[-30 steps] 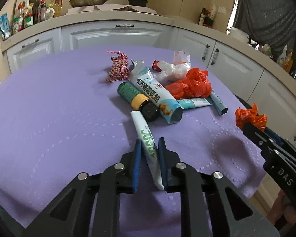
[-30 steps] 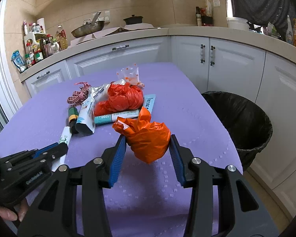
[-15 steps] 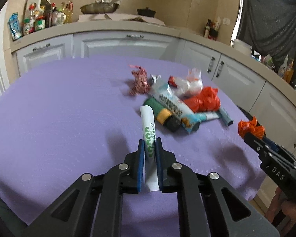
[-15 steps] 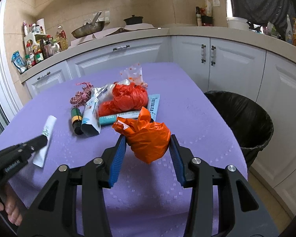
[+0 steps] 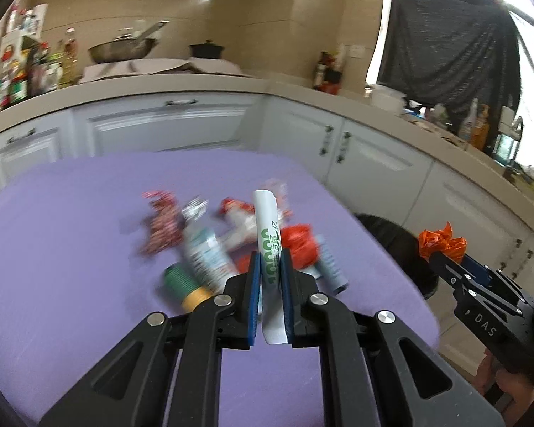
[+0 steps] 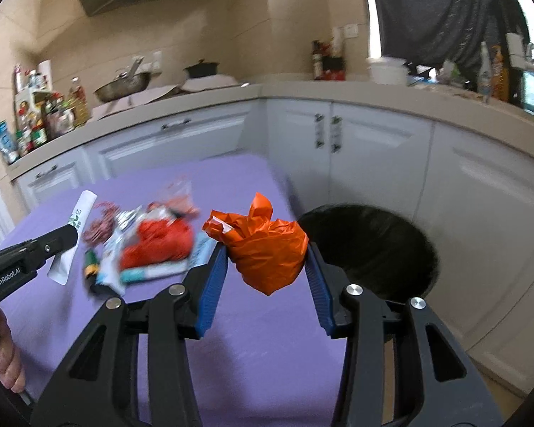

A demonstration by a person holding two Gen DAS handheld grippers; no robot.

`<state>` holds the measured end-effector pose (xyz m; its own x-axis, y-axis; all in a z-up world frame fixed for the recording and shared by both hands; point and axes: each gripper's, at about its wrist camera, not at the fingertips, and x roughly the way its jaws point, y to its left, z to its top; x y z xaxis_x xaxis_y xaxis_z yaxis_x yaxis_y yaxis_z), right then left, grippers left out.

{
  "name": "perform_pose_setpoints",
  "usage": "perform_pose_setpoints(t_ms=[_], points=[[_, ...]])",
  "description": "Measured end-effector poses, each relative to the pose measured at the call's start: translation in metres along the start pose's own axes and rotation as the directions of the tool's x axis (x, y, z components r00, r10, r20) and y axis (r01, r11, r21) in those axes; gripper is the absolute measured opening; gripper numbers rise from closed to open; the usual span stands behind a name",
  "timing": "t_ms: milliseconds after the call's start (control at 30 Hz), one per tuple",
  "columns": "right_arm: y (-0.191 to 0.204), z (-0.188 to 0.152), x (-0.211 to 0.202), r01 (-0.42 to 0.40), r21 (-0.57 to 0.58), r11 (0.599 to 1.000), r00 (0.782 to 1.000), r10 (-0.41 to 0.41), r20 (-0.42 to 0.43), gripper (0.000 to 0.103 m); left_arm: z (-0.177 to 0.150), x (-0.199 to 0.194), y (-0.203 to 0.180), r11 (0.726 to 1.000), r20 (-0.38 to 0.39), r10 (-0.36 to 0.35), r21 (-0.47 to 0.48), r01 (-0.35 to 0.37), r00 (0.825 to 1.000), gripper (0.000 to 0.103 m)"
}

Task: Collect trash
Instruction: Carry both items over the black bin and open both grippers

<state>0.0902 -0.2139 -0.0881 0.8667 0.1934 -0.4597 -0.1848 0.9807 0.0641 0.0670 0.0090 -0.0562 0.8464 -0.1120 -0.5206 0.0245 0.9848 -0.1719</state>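
White tube is up off the purple counter, clamped in the left claw. Right claw grips the orange bag beside the black bin; the remaining litter, blurred, looks piled mid-counter.

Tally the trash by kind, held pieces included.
Plastic bags: 3 (orange bag in right gripper, red bag, clear bag)
Tubes and packs: 4 (white tube in left gripper, blue-white pack, teal tube, pale blue pack)
Bottles: 1 (green bottle)
Cloth: 1 (checkered cloth)
Total: 9; the pile is blurred, so this is a best reading.
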Motion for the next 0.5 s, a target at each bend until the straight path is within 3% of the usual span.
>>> perform_pose_setpoints(t_ms=[233,500], points=[[-0.04,0.024,0.003,0.079,0.024,0.997,0.995,-0.08,0.053,0.043,0.028,0.022,-0.048,0.993,0.04,-0.082,0.085,0.079,0.996,0.012],[-0.083,0.045,0.019,0.141,0.041,0.989,0.986,-0.144,0.081,0.043,0.045,0.059,-0.109,0.972,0.017,-0.175,0.163,0.17,0.984,0.012]])
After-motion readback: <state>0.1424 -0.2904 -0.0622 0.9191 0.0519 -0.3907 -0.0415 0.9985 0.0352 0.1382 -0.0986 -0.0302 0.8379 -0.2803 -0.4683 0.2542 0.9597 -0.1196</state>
